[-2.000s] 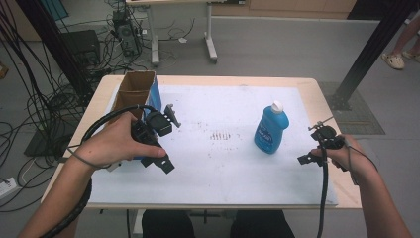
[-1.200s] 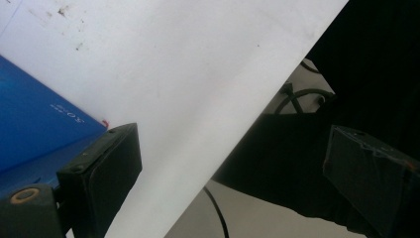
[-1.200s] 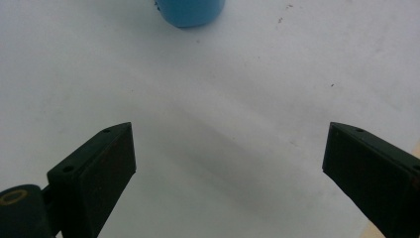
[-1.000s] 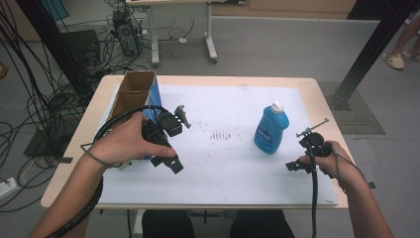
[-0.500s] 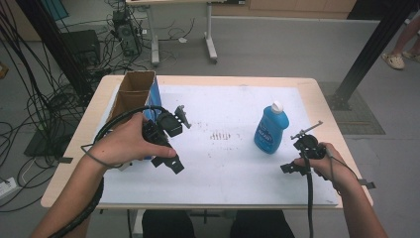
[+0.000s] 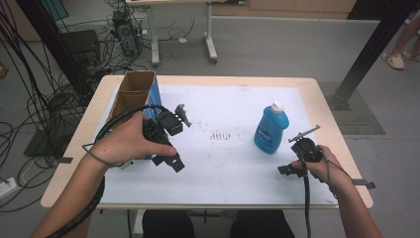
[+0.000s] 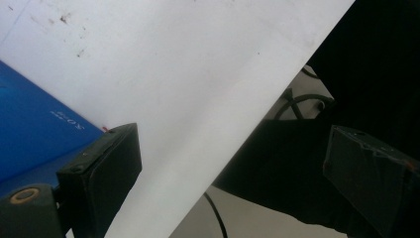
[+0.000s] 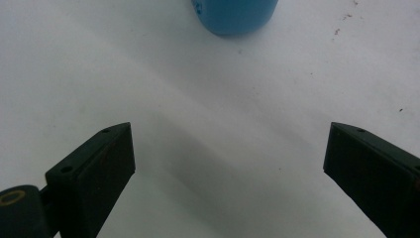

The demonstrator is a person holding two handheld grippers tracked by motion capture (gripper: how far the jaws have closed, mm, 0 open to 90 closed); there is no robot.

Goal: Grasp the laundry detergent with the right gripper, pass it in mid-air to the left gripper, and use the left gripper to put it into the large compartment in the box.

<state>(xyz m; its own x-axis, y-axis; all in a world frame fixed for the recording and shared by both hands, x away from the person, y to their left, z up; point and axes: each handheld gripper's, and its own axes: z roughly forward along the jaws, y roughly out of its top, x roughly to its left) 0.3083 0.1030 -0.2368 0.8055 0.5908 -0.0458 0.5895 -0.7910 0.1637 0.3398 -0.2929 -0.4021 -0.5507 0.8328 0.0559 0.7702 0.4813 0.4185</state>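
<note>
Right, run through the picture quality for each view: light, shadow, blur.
High view: even, soft light, sharp enough, with faint shadows under the bottle and the box. Left gripper view: soft focus, the box's blue side well lit, the space past the table edge nearly black. Right gripper view: the white table top is bright and a little washed out, the bottle's base blurred, and a soft grey shadow lies between the jaws.

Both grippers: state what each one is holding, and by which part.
Nothing is held. The left gripper has its jaws wide apart beside the blue box; the right gripper is open over bare table, short of the blue bottle.
</note>
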